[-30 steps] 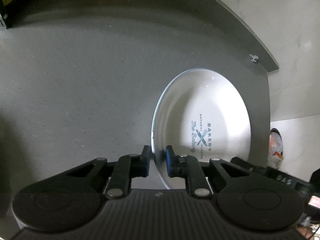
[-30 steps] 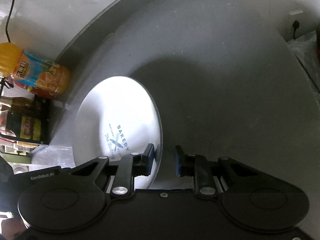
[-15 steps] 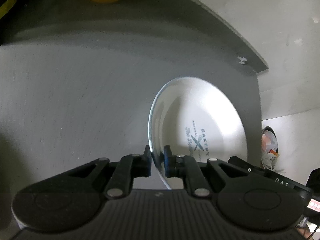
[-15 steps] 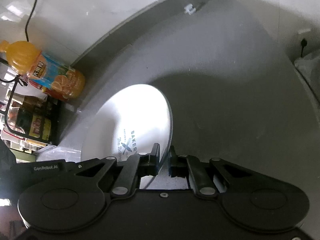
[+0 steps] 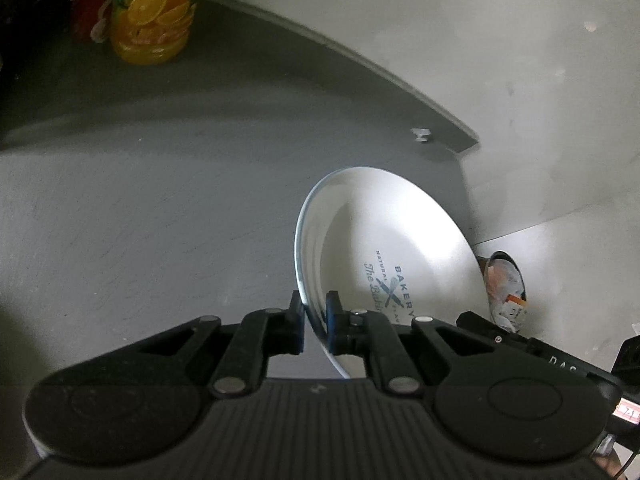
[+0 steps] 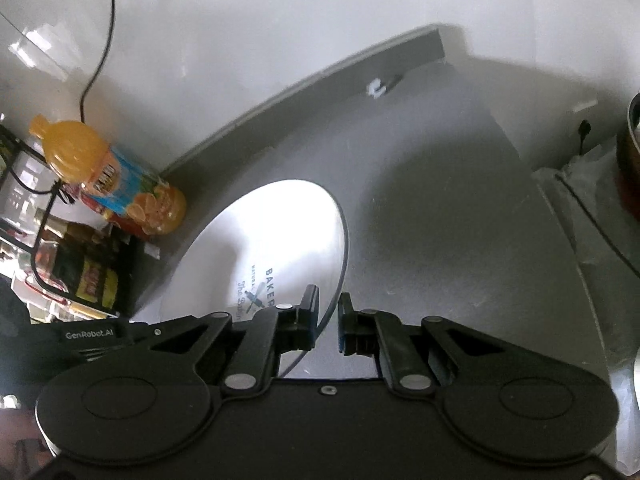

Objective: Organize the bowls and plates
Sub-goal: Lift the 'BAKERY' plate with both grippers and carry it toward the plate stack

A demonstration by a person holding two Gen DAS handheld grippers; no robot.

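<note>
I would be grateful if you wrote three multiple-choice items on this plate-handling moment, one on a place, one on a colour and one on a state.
1. Where does the orange juice bottle stand?
A. on the plate
B. at the back of the counter, near the wall
C. between the right gripper's fingers

2. What colour is the plate?
A. white
B. red
C. green

3. How does the left gripper stand?
A. wide open, away from the plate
B. shut on the plate's rim
C. shut on the bottle

Answers:
1 B, the orange juice bottle stands by the wall at the counter's back edge.
2 A, the plate is white with dark print.
3 B, the left gripper has its pads against both sides of the rim, while the right gripper straddles the opposite rim.
</note>
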